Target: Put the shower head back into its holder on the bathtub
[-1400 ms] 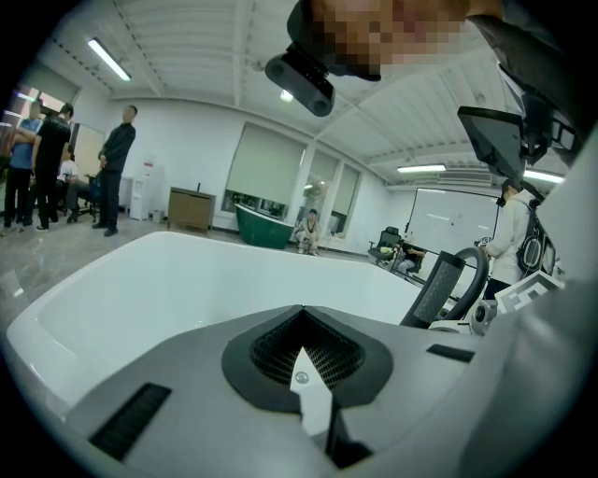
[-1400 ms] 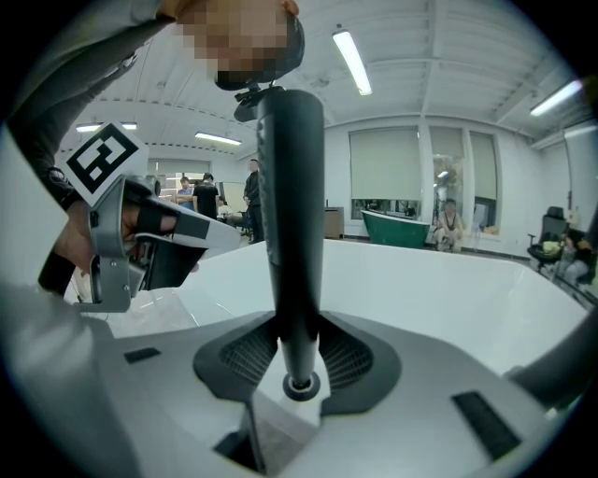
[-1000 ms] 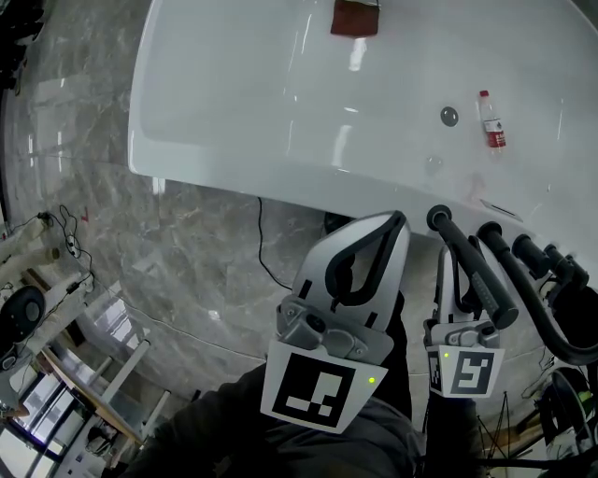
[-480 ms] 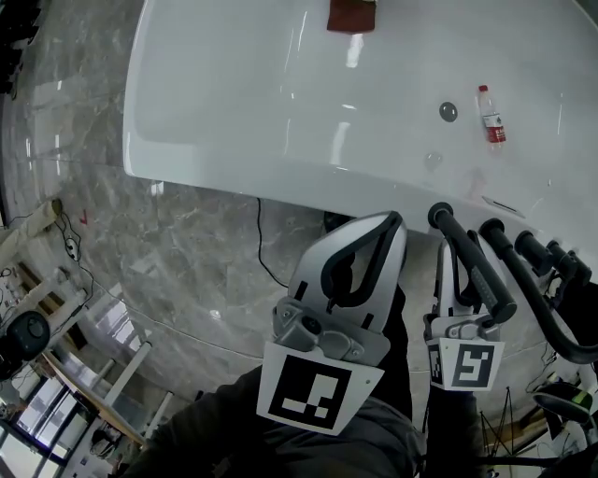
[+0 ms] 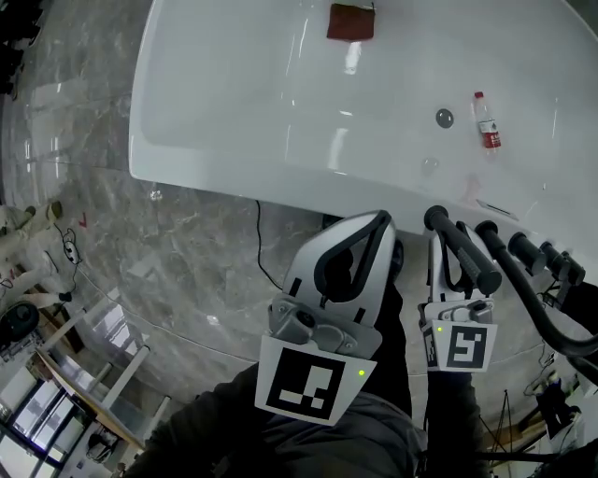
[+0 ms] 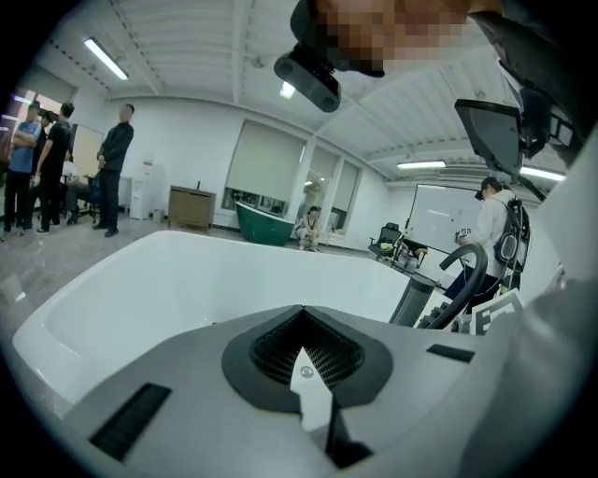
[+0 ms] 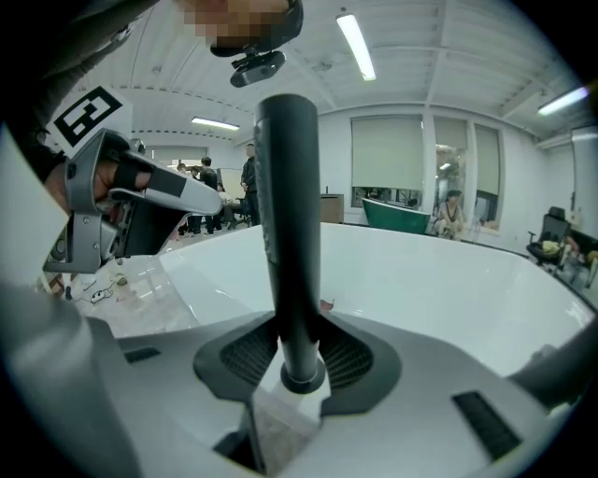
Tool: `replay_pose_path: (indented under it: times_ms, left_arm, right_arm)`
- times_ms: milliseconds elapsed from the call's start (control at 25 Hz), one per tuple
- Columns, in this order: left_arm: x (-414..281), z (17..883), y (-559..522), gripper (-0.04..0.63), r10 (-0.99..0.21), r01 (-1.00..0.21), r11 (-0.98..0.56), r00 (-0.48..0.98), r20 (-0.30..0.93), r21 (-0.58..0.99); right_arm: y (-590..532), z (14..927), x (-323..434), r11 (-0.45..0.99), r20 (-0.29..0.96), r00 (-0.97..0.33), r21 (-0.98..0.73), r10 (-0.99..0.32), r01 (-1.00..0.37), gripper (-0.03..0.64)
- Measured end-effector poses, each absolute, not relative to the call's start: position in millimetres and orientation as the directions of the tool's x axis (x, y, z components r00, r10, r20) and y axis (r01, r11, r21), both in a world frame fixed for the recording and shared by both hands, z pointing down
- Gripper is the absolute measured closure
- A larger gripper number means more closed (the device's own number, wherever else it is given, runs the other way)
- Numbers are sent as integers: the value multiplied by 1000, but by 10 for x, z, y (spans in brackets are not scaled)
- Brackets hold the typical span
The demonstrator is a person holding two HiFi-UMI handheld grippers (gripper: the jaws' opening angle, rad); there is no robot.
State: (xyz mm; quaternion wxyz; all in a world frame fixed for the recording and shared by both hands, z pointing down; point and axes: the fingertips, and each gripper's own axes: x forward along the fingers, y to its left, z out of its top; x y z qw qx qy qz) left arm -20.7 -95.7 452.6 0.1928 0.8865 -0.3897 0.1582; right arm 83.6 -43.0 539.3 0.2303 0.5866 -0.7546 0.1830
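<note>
White bathtub (image 5: 243, 103), black showerhead (image 5: 464, 252), perhaps brown pad (image 5: 350, 21)

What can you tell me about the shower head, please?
The shower head is a slim, matte black cylinder that looks like plastic. It is clamped between the shut jaws of the right gripper, with its ringed end at the pads and the rest rising past them. In the head view it slants beside the near rim of the white bathtub.
</note>
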Motion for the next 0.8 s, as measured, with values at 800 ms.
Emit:
replay_pose_path:
  times_ms: [800]
  left_arm:
    - [-652,4021,-863,592,-661,-811,-554,566,493,188]
  right_arm:
    - [-525,5447,481,323,591,-303,-75,-747,-944,385]
